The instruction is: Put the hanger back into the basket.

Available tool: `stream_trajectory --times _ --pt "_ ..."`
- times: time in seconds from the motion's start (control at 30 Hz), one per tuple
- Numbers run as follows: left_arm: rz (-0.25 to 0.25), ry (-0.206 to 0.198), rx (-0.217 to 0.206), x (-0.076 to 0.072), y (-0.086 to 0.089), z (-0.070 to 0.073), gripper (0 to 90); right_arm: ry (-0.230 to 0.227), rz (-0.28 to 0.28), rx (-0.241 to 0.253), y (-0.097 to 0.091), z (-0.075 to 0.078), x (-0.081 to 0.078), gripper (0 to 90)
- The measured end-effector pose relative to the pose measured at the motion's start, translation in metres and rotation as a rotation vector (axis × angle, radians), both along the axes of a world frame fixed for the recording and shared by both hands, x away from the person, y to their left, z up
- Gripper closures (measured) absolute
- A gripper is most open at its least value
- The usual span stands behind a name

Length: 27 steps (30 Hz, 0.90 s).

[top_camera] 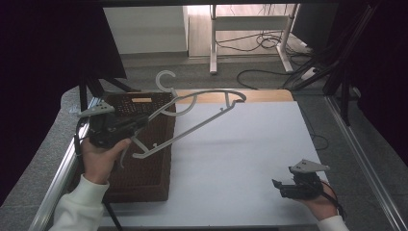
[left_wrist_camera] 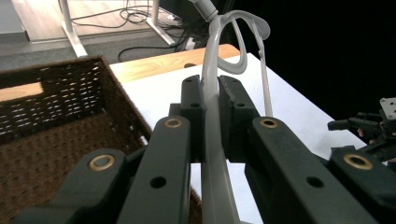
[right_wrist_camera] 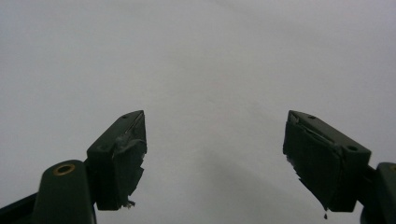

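A white plastic clothes hanger (top_camera: 192, 118) hangs in the air, tilted, above the brown wicker basket (top_camera: 144, 178) at the table's left. My left gripper (top_camera: 139, 122) is shut on the hanger's lower bar. In the left gripper view both black pads clamp the white hanger (left_wrist_camera: 212, 93), whose hook curves up beyond them. My right gripper (top_camera: 281, 185) rests low over the white table near the front right, held in a hand. In the right gripper view its gripper (right_wrist_camera: 215, 158) stands open, with nothing but bare tabletop between the jaws.
The white tabletop (top_camera: 240, 154) stretches between the basket and my right hand. A wooden strip (top_camera: 260, 95) runs along the far edge. Beyond it are a desk's white legs (top_camera: 213, 43) and cables on the floor. A metal rail (top_camera: 57, 178) borders the left side.
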State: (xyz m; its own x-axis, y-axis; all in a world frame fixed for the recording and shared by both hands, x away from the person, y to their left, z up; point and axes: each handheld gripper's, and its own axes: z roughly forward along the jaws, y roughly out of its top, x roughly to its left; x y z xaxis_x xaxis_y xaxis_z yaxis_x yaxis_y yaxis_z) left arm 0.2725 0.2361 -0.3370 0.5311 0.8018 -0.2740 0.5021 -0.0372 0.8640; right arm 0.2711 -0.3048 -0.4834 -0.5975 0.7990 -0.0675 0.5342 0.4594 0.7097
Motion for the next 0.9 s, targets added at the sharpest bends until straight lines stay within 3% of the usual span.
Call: stream_trajectory --times 0.37,0.6,0.77,0.9 --pt "0.04 -0.017 -0.028 -0.019 0.043 -0.005 82.3 0.007 -0.005 -0.003 0.0 -0.001 0.001 22.2" --pt "0.1 -0.023 -0.052 -0.031 0.077 -0.008 82.2 0.0 -0.008 -0.008 0.0 -0.001 0.002 22.3" --pt "0.171 -0.029 -0.064 -0.043 0.105 -0.013 82.2 0.002 -0.011 -0.008 0.0 -0.002 0.002 22.3" --pt "0.204 -0.025 -0.06 -0.045 0.115 -0.018 82.2 0.003 -0.01 -0.008 0.001 -0.002 0.003 22.3"
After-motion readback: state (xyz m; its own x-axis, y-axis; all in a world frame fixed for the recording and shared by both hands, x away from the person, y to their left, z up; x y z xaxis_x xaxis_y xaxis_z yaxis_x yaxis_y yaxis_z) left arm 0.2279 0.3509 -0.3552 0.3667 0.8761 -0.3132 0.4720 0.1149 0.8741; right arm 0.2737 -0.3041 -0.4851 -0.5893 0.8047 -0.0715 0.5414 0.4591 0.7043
